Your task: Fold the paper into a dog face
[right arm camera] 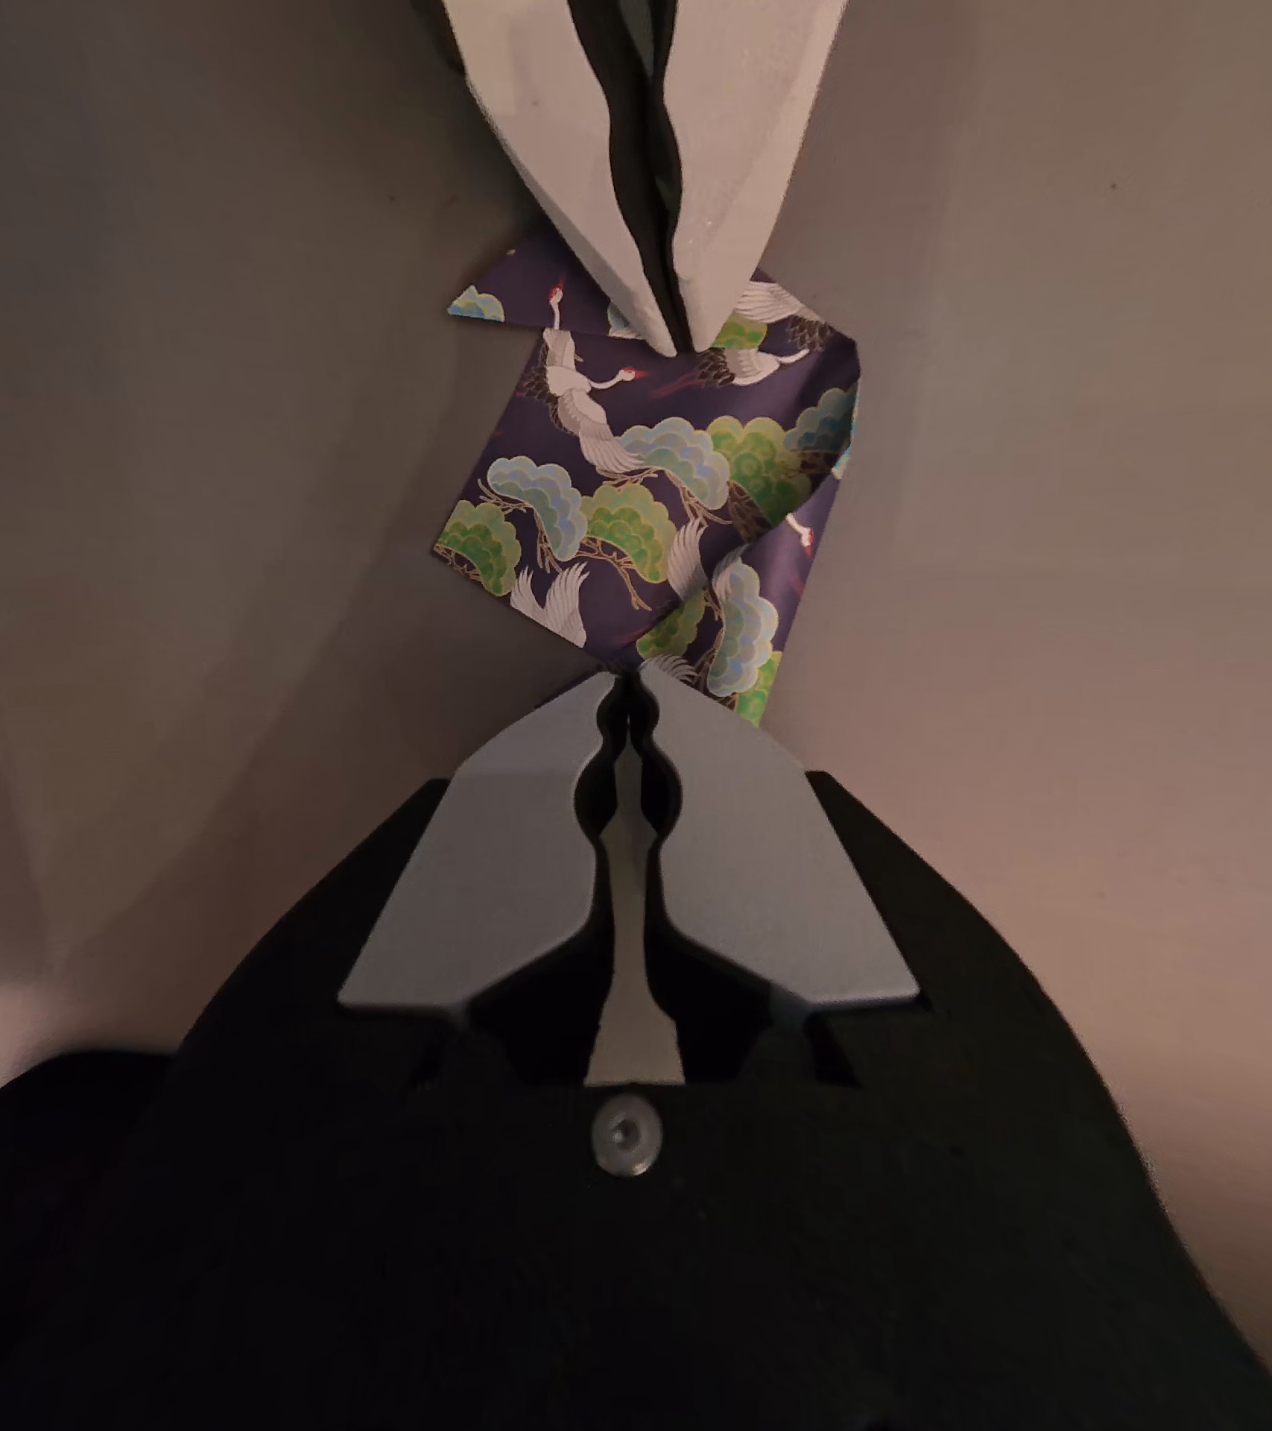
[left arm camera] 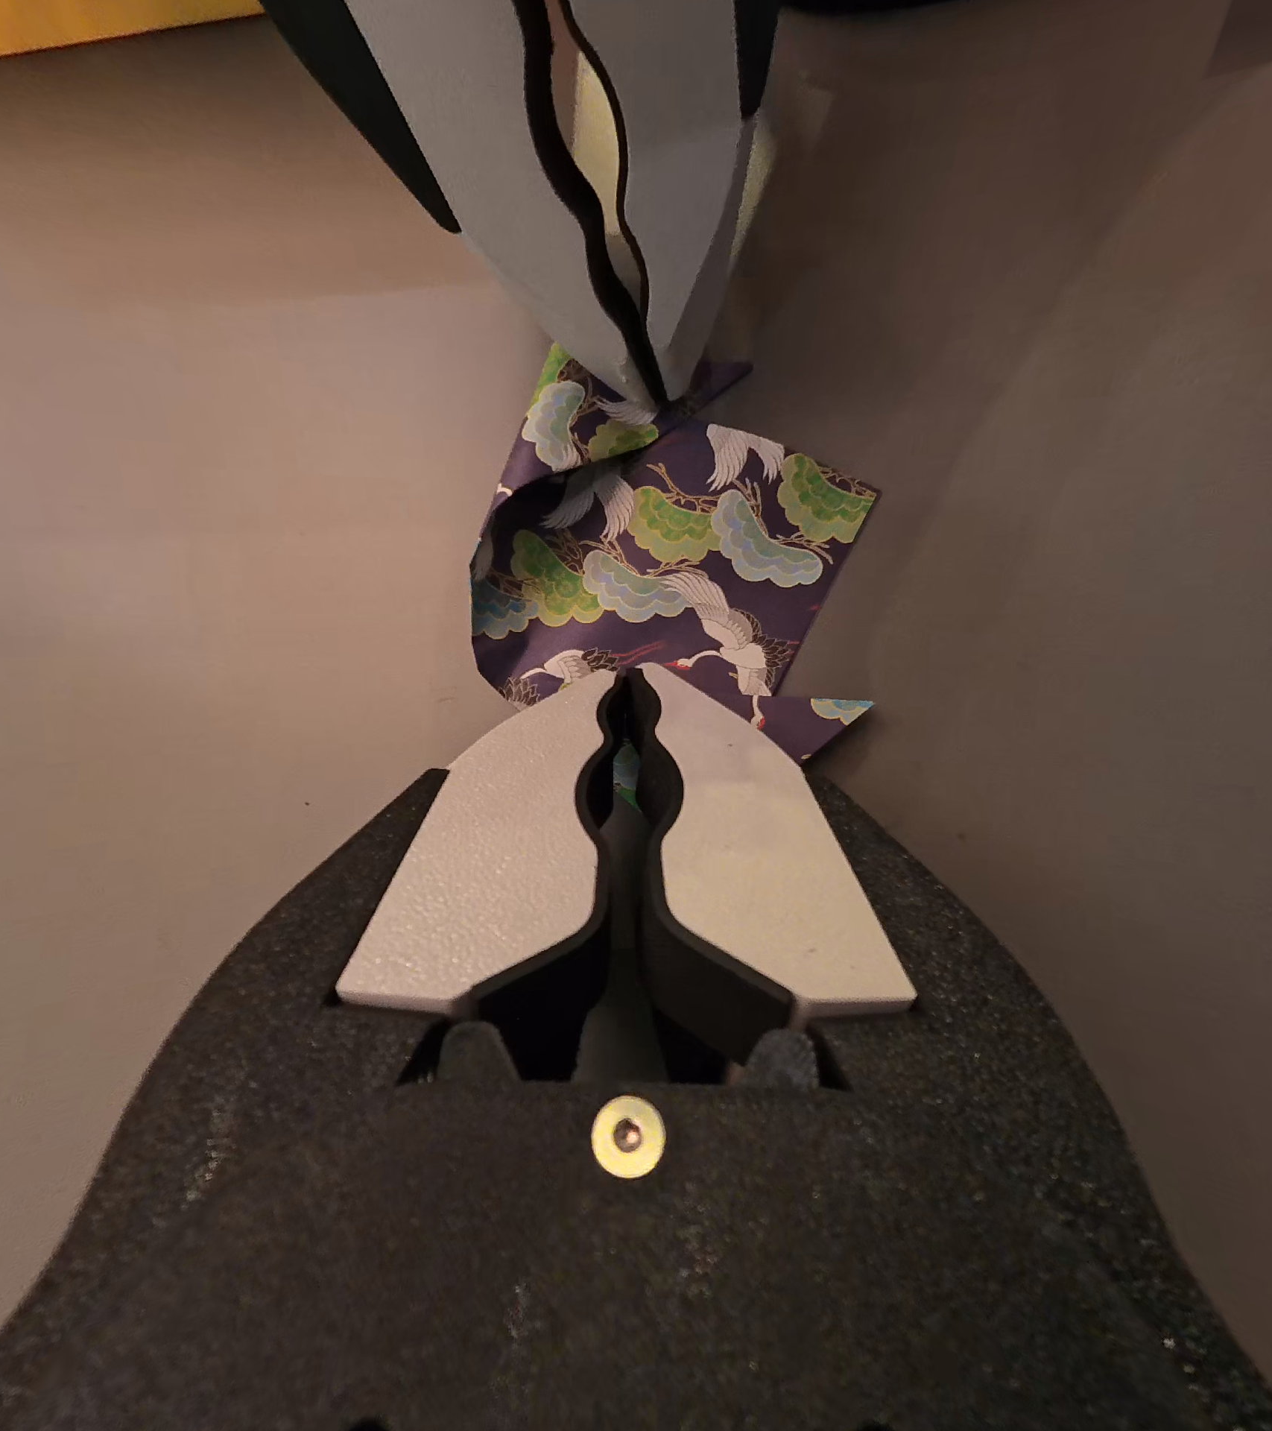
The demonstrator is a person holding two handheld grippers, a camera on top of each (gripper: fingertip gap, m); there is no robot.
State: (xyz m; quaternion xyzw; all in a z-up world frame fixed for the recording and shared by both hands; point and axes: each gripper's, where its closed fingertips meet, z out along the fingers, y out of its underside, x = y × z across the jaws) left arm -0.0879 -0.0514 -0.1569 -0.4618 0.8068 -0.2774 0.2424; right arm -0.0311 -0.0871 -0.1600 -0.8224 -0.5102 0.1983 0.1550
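A dark purple patterned paper with white cranes and green and blue clouds is stretched between the two grippers above a grey table. It is bent and partly folded, with a curled edge on its left side. My left gripper is shut on the paper's near corner. The right gripper comes in from the top and is shut on the far corner. In the right wrist view the paper hangs between my right gripper, shut on its near corner, and the left gripper, shut on the far corner.
The plain grey tabletop lies under everything. A yellow strip runs along the table's far edge at the top left of the left wrist view. A dark shape sits at the lower left of the right wrist view. Some 8 cm of space lies between my two pairs of fingers.
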